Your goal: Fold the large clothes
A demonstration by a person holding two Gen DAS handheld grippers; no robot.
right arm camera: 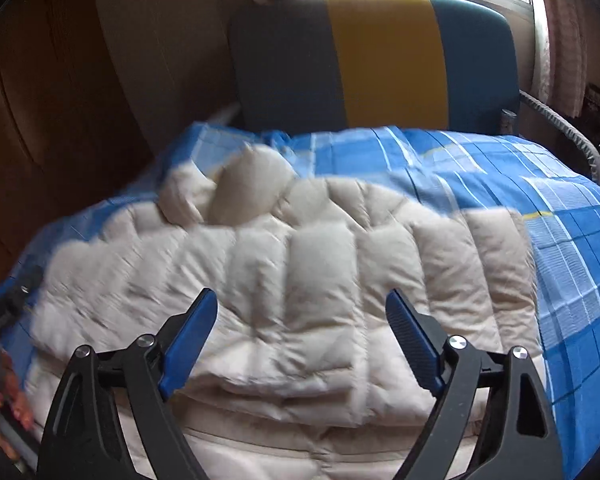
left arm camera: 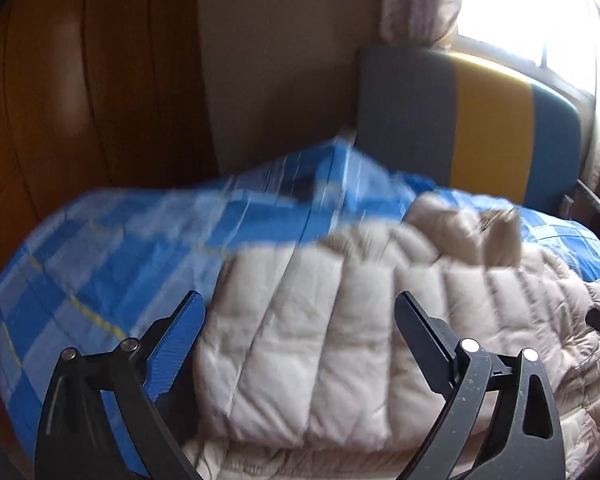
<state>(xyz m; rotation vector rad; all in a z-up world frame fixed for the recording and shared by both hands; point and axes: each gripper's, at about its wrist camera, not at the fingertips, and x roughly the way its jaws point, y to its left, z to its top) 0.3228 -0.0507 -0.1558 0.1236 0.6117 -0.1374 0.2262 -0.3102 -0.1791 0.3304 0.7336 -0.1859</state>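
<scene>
A cream quilted puffer jacket [left arm camera: 320, 320] [right arm camera: 300, 280] lies folded over itself on a bed with a blue plaid sheet [left arm camera: 100, 248] [right arm camera: 560, 272]. Its collar or hood bunches up at the far end [right arm camera: 244, 188]. My left gripper [left arm camera: 300, 312] hovers open just above the jacket's left part, nothing between its blue-padded fingers. Above the jacket's middle, my right gripper [right arm camera: 302, 312] is held open too, with empty fingers. The left gripper's tip shows at the left edge of the right wrist view [right arm camera: 8, 304], with a hand [right arm camera: 8, 400] below it.
A headboard [right arm camera: 380, 60] in grey, yellow and teal stands at the far end of the bed. Brown wooden wardrobe panels [left arm camera: 60, 100] run along the left side. A bright window with curtains [left arm camera: 520, 8] is behind the headboard. A grey hose [right arm camera: 560, 128] curves at the right.
</scene>
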